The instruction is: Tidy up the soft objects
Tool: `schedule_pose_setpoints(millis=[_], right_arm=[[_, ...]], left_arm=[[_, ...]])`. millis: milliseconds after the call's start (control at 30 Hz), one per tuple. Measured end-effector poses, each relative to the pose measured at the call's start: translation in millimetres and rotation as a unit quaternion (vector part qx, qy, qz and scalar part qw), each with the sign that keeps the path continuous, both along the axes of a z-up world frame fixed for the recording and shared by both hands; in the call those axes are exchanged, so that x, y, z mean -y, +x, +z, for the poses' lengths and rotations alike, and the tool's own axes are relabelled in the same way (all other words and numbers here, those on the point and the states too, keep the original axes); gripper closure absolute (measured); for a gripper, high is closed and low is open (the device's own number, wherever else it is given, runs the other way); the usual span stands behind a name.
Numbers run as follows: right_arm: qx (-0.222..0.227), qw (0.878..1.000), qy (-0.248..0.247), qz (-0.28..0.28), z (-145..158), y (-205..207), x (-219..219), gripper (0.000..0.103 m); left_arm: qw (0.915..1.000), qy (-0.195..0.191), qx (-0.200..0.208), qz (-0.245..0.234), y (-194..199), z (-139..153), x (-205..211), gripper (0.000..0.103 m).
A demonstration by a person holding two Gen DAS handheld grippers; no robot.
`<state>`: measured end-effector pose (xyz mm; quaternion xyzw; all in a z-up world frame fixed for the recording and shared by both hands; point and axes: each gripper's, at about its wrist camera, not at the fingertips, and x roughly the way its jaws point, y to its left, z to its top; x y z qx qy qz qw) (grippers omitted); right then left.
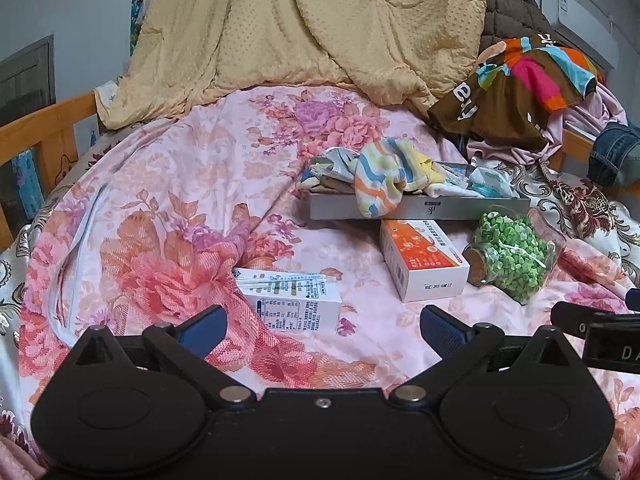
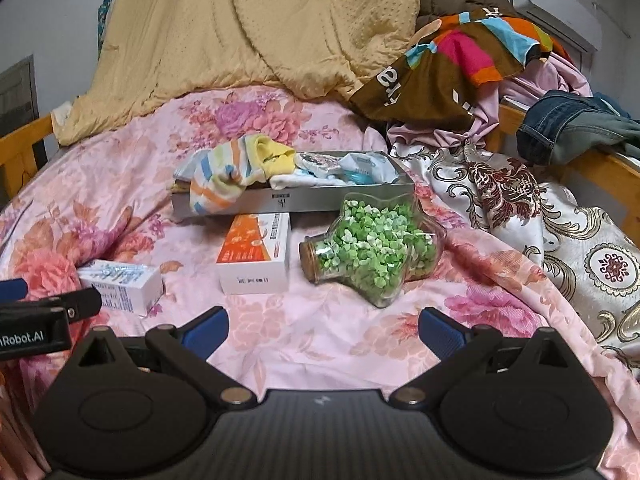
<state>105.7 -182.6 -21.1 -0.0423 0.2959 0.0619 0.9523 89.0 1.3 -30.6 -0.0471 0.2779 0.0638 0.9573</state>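
Observation:
A grey shallow box (image 1: 460, 207) (image 2: 352, 197) lies on the floral pink bedspread (image 1: 160, 184) (image 2: 320, 340). A striped sock (image 1: 380, 184) (image 2: 216, 184) hangs over the box's front edge, with a yellow cloth (image 2: 276, 156) and small packets behind it. My left gripper (image 1: 323, 330) is open and empty, low over the bedspread, near a white carton (image 1: 292, 300). My right gripper (image 2: 323, 330) is also open and empty, in front of the star-shaped jar of green pieces (image 2: 372, 248) (image 1: 516, 256).
An orange-and-white box (image 1: 420, 264) (image 2: 256, 256) lies between carton (image 2: 124, 284) and jar. A tan quilt (image 1: 304, 28) (image 2: 240, 28) is heaped at the back. Colourful clothes (image 1: 520, 84) (image 2: 460, 64), jeans (image 2: 572, 128) and a patterned sheet (image 2: 560, 232) lie on the right. Wooden bed rail (image 1: 44, 128) on the left.

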Motion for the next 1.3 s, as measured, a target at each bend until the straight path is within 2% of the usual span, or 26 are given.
schedule_pose_setpoints(millis=[533,1300], right_arm=[[-0.014,0.999,0.006,-0.037,-3,6,10,0.0],[-0.019,0.999,-0.003,-0.033,-4,6,6,0.0]], left_arm=[[0.9997,0.015,-0.012,-0.012,1,-3,7,0.001],[0.9995,0.018,-0.024,-0.008,4,-6,6,0.001]])
